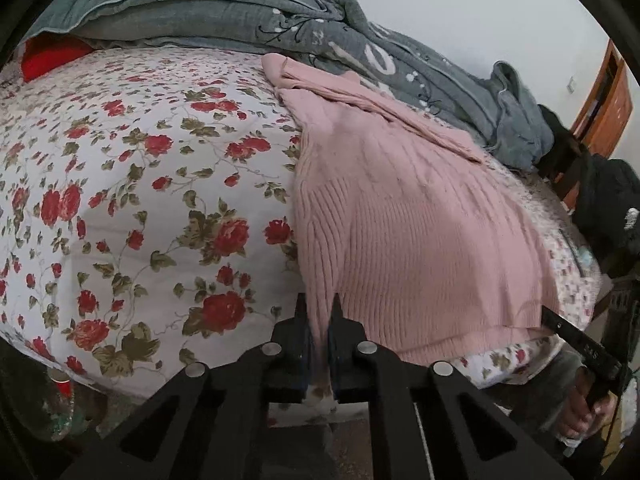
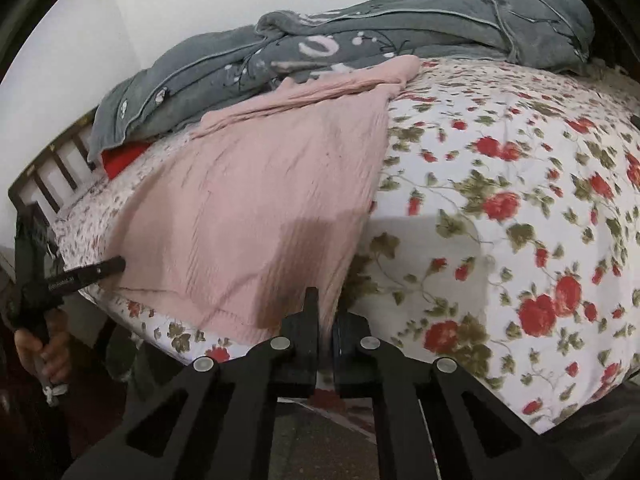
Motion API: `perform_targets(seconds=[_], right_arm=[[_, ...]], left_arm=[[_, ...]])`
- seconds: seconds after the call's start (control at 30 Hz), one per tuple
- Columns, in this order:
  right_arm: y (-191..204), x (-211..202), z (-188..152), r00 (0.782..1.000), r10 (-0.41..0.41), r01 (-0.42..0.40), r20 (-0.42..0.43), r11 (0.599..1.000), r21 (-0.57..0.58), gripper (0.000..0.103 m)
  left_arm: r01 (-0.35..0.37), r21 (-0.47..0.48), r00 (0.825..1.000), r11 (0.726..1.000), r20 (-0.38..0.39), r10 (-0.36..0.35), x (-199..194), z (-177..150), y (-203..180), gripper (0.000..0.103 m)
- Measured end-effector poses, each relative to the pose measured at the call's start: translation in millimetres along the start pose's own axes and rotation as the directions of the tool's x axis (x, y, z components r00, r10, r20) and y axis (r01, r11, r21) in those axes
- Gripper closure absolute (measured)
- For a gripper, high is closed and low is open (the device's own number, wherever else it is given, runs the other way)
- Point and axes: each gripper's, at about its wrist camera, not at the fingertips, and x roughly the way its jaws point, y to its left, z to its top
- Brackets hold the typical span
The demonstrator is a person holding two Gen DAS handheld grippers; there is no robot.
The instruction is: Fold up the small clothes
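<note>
Presently, one pink knit sweater (image 1: 412,216) lies spread on one floral bedsheet (image 1: 140,208). One grey quilt (image 1: 280,20) is heaped behind it, toward 12 o'clock, with one red item (image 1: 48,58) tucked under its edge. Two grippers observed: left gripper (image 1: 319,312) pinches the sweater's hem corner at 6 o'clock; right gripper (image 2: 326,312) likewise pinches the opposite hem corner. Containers: none seen.

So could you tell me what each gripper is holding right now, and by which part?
Both hold the pink sweater by its near hem: the left gripper pinches one bottom corner, the right gripper the other.
</note>
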Motion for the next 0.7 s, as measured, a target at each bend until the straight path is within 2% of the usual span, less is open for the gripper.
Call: perform_targets(seconds=[0.17, 0.3, 0.4, 0.47, 0.7], right_arm=[[-5, -22, 5, 0.998, 0.039, -0.040, 0.041, 0.999, 0.035, 0.098], [3, -32, 8, 0.998, 0.031, -0.033, 0.054, 0.999, 0.036, 0.098], [2, -36, 13, 0.998, 0.043, -0.047, 0.051, 0.996, 0.079, 0.098], [2, -41, 19, 0.997, 0.060, -0.065, 0.056, 0.993, 0.099, 0.098], [11, -64, 54, 0.988, 0.108, -0.120, 0.106, 0.986, 0.116, 0.098]], left_arm=[[0.039, -0.045, 0.999, 0.998, 0.012, -0.039, -13, 0, 10, 0.096], [0.047, -0.038, 0.999, 0.998, 0.029, -0.046, -24, 3, 4, 0.096], [0.067, -0.041, 0.997, 0.997, 0.052, -0.064, -34, 7, 1, 0.096], [0.105, -0.073, 0.993, 0.992, 0.062, -0.101, -41, 14, 2, 0.096], [0.162, -0.101, 0.981, 0.982, 0.128, -0.149, -67, 51, -1, 0.096]])
